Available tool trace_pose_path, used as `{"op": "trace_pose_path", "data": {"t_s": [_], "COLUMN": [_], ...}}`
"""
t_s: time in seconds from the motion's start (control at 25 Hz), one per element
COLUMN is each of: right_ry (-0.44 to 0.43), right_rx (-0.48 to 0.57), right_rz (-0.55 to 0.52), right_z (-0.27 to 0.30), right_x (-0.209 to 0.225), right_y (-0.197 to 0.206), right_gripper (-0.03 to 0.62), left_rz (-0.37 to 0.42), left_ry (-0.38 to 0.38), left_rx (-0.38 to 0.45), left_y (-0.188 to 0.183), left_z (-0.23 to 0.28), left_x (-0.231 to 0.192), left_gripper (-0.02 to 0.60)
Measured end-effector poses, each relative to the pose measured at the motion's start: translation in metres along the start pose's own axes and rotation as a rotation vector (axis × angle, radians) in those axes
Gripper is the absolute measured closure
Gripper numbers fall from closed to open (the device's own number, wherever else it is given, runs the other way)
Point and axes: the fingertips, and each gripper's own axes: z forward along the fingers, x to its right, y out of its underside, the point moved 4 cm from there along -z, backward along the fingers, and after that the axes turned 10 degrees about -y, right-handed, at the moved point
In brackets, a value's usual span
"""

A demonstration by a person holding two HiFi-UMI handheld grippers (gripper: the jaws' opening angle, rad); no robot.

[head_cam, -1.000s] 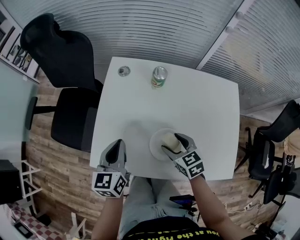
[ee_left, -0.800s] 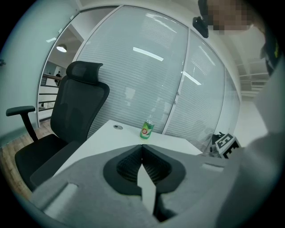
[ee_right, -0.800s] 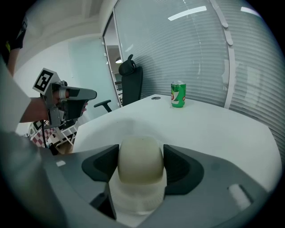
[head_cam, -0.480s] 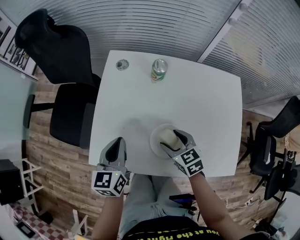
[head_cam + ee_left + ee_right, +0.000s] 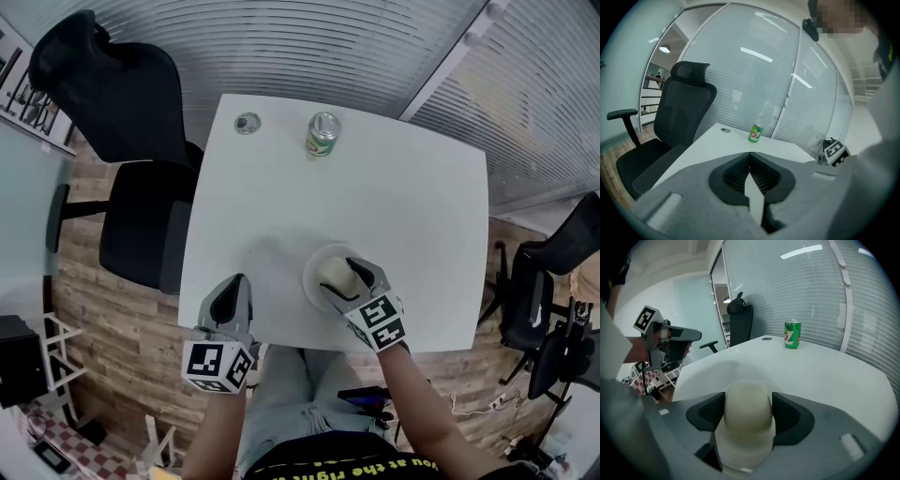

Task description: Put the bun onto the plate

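Note:
A pale, smooth bun [image 5: 334,271] sits between the jaws of my right gripper [image 5: 343,278], which is shut on its sides. It hangs over the round white plate [image 5: 311,269] near the table's front edge. In the right gripper view the bun [image 5: 749,408] fills the gap between the dark pads, with the plate [image 5: 740,456] right beneath it; I cannot tell whether they touch. My left gripper [image 5: 230,298] is shut and holds nothing, at the front left edge of the table. Its jaws meet in the left gripper view [image 5: 750,164].
A green can [image 5: 322,133] stands upright at the far side of the white table [image 5: 412,206], with a small round disc [image 5: 247,123] to its left. A black office chair [image 5: 122,141] stands off the table's left side, another chair [image 5: 548,281] at the right.
My right gripper has edged slightly left over the plate, the bun still in it. The left gripper has stayed where it was.

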Motion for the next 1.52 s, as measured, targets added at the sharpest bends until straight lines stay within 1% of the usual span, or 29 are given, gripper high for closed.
{"op": "trace_pose_path", "data": {"t_s": [0.52, 0.72, 1.0, 1.4, 1.52], "right_ry": [0.006, 0.012, 0.028, 0.003, -0.003], "right_rx": [-0.057, -0.096, -0.153, -0.223, -0.226], "right_rz": [-0.024, -0.052, -0.123, -0.124, -0.126], "right_z": [0.009, 0.010, 0.011, 0.015, 0.015], "right_x": [-0.002, -0.002, -0.002, 0.000, 0.000], "right_y": [0.008, 0.010, 0.008, 0.008, 0.008], "right_gripper": [0.272, 0.270, 0.269, 0.262, 0.246], "left_rz": [0.008, 0.010, 0.008, 0.005, 0.005], "left_ry": [0.012, 0.014, 0.014, 0.007, 0.003], "left_rx": [-0.012, -0.013, -0.010, 0.003, 0.005], "left_y": [0.004, 0.004, 0.005, 0.002, 0.002], "left_z": [-0.001, -0.002, -0.006, -0.012, -0.015], "left_x": [-0.003, -0.002, -0.002, 0.000, 0.000], "left_gripper": [0.581, 0.581, 0.581, 0.581, 0.581]}}
